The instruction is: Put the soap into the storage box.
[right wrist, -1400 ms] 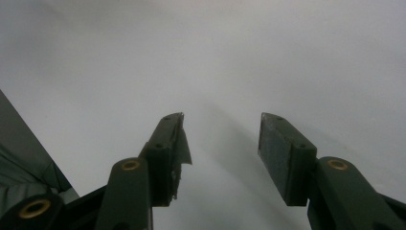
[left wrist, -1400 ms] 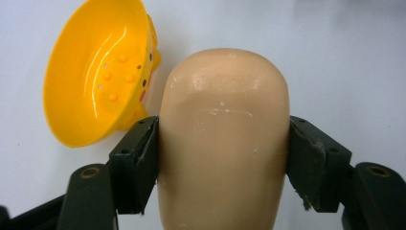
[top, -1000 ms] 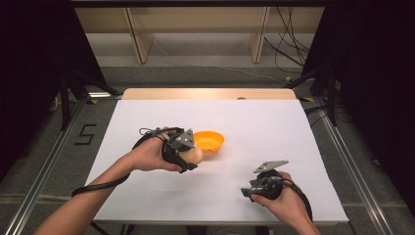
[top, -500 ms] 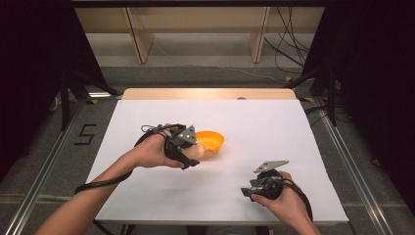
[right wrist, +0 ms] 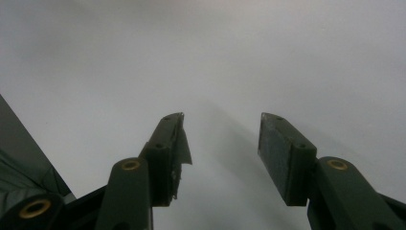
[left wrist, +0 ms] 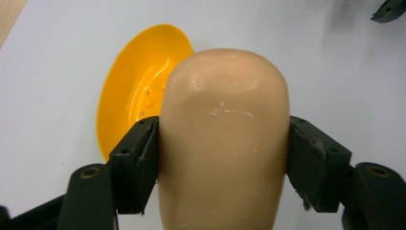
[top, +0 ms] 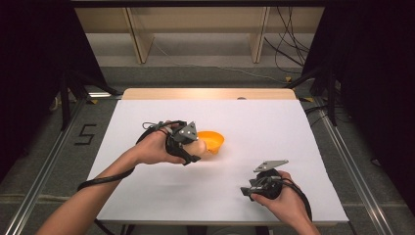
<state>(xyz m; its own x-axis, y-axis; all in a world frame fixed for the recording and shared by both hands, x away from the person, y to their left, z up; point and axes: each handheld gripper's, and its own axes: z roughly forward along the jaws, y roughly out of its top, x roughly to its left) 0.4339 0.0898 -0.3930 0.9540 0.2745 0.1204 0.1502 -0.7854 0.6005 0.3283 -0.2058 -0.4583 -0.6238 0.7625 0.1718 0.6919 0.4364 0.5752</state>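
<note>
A smooth beige oblong piece with a rounded end (left wrist: 225, 134) is clamped between the black jaws of my left gripper (left wrist: 220, 127), which is shut on it. In the high view that gripper (top: 192, 146) holds the beige piece (top: 199, 147) just above the white table (top: 274, 127), at the near left rim of an orange bowl (top: 213, 140). From the left gripper view the empty bowl (left wrist: 136, 91) lies just beyond the piece's tip. My right gripper (top: 246, 190) rests at the table's front right, and its jaws (right wrist: 221, 122) stand open over bare white surface.
A wooden strip (top: 210, 94) runs along the table's far edge, with shelving legs and cables on the floor beyond. Metal rails flank both sides. The table's front edge (right wrist: 19, 158) lies close to the right gripper. White surface stretches right of the bowl.
My left hand has shifted slightly right and away from me, carrying the beige piece up to the bowl's rim. The right hand and the bowl have stayed put.
</note>
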